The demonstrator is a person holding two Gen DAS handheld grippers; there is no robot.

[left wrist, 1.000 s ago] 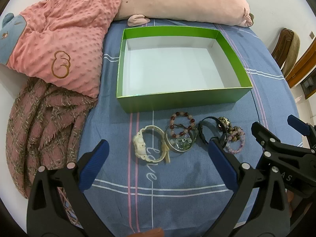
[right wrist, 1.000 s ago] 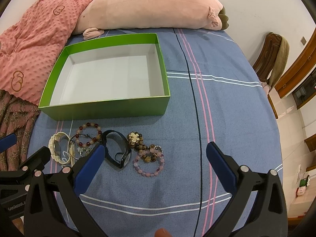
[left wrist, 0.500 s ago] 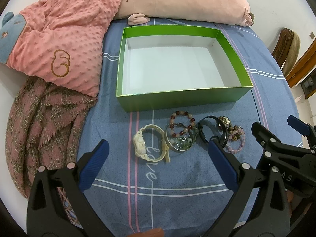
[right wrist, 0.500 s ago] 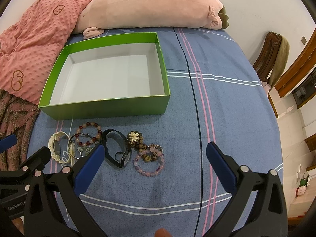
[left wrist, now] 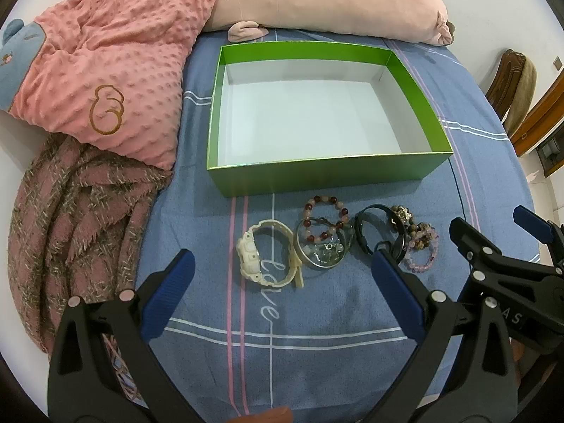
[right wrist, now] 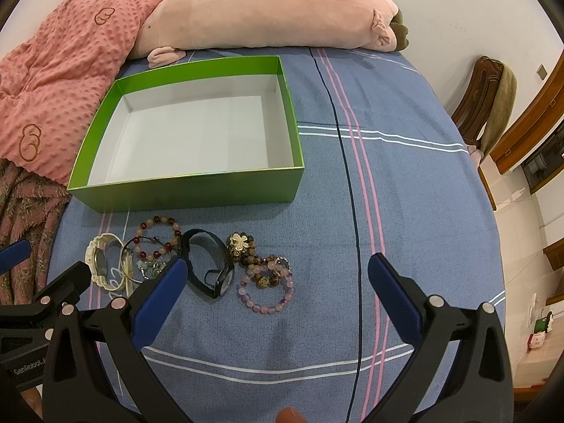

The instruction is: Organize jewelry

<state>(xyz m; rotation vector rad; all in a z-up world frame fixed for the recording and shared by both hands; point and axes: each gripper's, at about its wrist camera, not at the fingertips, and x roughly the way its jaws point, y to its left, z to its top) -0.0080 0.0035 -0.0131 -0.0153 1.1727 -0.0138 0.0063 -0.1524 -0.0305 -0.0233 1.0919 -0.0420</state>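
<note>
Green box [left wrist: 317, 172], white smooth inside, holds nothing. Beaded bracelets [right wrist: 265, 287], cream watch [left wrist: 251, 259] beside it on bed. My fingers, both grippers [left wrist: 278, 271] [right wrist: 275, 275], wide apart, holding nothing.

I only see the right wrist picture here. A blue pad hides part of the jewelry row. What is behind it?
Observer: A silver bangle, lying flat just right of the cream watch, with small silvery pieces inside its ring.
Operator: Is anything written on the sheet there?
Observer: Yes, the sheet reads "love" in white script, running under the cream watch.
Operator: Is the other gripper holding something?
Observer: No, the left gripper is open and empty.
</note>
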